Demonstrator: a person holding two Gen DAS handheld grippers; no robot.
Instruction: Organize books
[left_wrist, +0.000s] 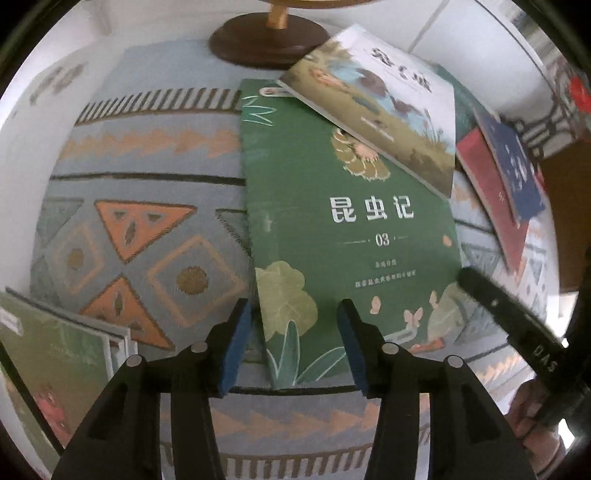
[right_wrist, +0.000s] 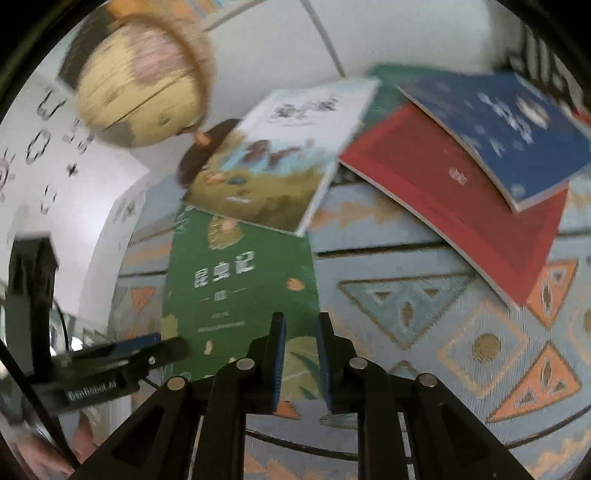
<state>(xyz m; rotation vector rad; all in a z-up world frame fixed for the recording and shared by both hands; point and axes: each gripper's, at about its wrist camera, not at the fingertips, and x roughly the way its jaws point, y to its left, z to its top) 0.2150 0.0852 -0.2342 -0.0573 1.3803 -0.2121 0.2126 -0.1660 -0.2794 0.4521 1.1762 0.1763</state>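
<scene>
— Under the left gripper (left_wrist: 293, 317), what lies there?
— A green book (left_wrist: 347, 221) on the patterned cloth (left_wrist: 147, 229); fingers spread across its near-left corner, touching nothing.
— And the right gripper (right_wrist: 301, 325)?
— Narrowly parted over that book's (right_wrist: 240, 280) near-right corner, gripping nothing.

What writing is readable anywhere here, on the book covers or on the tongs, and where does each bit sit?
"昆虫记" - large white title on the green illustrated book.
"03" - below that title, same cover.
"DAS" - white letters on the black arm of the right tongs.
"GenRobot.AI" - roughly, white label on the body of the left tongs; blurred.
Unreadable: the green cover's small lines, and the titles of the white landscape-picture book, red book and blue book.
</scene>
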